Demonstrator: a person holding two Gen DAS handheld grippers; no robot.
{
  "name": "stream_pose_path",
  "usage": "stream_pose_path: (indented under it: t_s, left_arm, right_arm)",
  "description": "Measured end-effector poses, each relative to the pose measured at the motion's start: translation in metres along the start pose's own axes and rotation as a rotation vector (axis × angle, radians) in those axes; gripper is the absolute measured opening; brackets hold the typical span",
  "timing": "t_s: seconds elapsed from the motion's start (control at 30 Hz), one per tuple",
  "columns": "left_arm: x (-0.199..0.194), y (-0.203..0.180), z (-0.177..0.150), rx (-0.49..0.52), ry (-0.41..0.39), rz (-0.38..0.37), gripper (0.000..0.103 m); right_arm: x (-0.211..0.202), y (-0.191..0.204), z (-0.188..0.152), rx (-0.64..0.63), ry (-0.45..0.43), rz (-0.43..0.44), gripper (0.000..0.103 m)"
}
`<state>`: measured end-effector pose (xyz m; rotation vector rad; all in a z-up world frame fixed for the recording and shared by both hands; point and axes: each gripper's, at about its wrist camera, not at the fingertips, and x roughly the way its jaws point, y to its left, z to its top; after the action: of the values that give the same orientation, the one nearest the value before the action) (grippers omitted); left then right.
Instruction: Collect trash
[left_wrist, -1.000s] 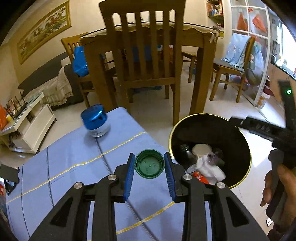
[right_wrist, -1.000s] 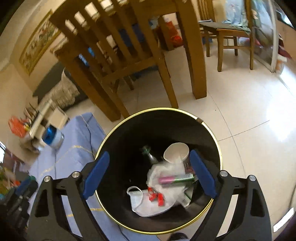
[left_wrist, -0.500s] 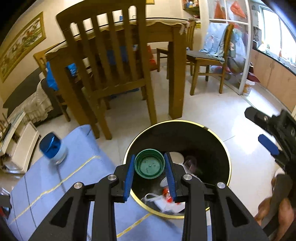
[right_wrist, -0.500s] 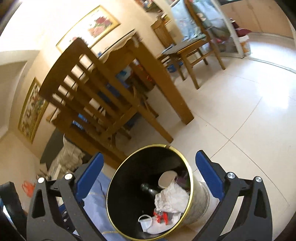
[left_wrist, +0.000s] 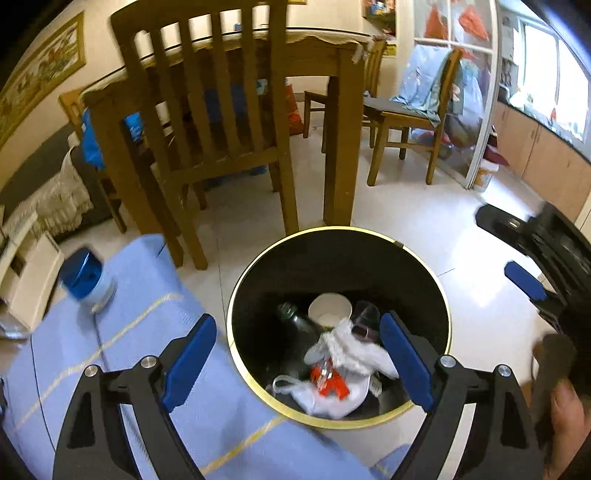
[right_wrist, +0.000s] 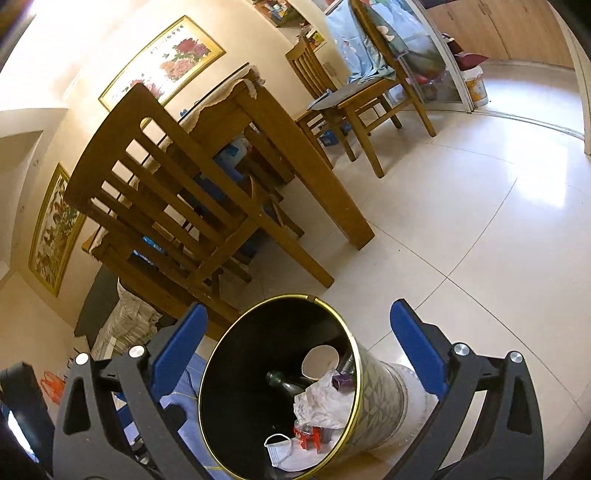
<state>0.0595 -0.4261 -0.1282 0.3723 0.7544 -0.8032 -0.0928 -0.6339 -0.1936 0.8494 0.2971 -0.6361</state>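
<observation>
The left tool (left_wrist: 297, 354) is held over the bin (left_wrist: 424, 258), and its jaws are opening with nothing seen between the blue pads. The right tool (right_wrist: 295, 354) is spread wide and empty, kept off to the side of the bin. Inside the bin lie a paper cup (left_wrist: 329, 309), a dark bottle (left_wrist: 295, 326), crumpled white paper (left_wrist: 351, 350), a face mask (left_wrist: 295, 391) and a red scrap (left_wrist: 330, 382) — the trash collected so far. On the blue-covered counter (left_wrist: 129, 332) one item is left: a blue-capped jar (left_wrist: 86, 282), well apart from the bin.

For a clean release, the jaws are best kept centred over the bin's mouth until fully parted, and only then drawn back toward the counter — clear of the gold rim. The jar is judged the next pick, if it counts as trash.
</observation>
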Motion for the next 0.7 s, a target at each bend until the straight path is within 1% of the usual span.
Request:
stream_pose_path:
  t_s: [0.07, 0.13, 0.2, 0.27, 0.3, 0.4, 0.47, 0.57, 0.67, 0.7]
  left_arm:
    - [-0.016, 0.013, -0.015, -0.015, -0.011, 0.004, 0.088]
    - [-0.037, 0.034, -0.036, -0.033, -0.027, 0.023, 0.090]
    - [-0.055, 0.058, -0.056, -0.062, -0.041, 0.064, 0.092]
    - [-0.079, 0.095, -0.082, -0.125, -0.050, 0.116, 0.093]
    - [-0.087, 0.112, -0.093, -0.154, -0.052, 0.148, 0.093]
    - [-0.107, 0.156, -0.120, -0.236, -0.047, 0.233, 0.094]
    - [-0.120, 0.187, -0.140, -0.305, -0.037, 0.272, 0.094]
    - [-0.140, 0.228, -0.168, -0.399, -0.039, 0.324, 0.096]
    - [-0.156, 0.268, -0.196, -0.480, -0.025, 0.401, 0.096]
    - [-0.161, 0.281, -0.204, -0.509, -0.019, 0.421, 0.096]
  right_arm:
    - [0.006, 0.013, -0.004, -0.048, 0.031, 0.021, 0.098]
    - [0.016, 0.037, -0.013, -0.135, 0.090, 0.077, 0.098]
    - [0.028, 0.070, -0.028, -0.249, 0.166, 0.130, 0.098]
    - [0.040, 0.105, -0.045, -0.366, 0.236, 0.160, 0.098]
    - [0.046, 0.129, -0.058, -0.445, 0.280, 0.186, 0.098]
    - [0.054, 0.184, -0.092, -0.610, 0.363, 0.257, 0.098]
    - [0.052, 0.212, -0.112, -0.670, 0.383, 0.281, 0.098]
    - [0.043, 0.254, -0.148, -0.734, 0.431, 0.355, 0.098]
    - [0.032, 0.286, -0.201, -0.821, 0.505, 0.407, 0.098]
    - [0.027, 0.298, -0.224, -0.867, 0.540, 0.427, 0.098]
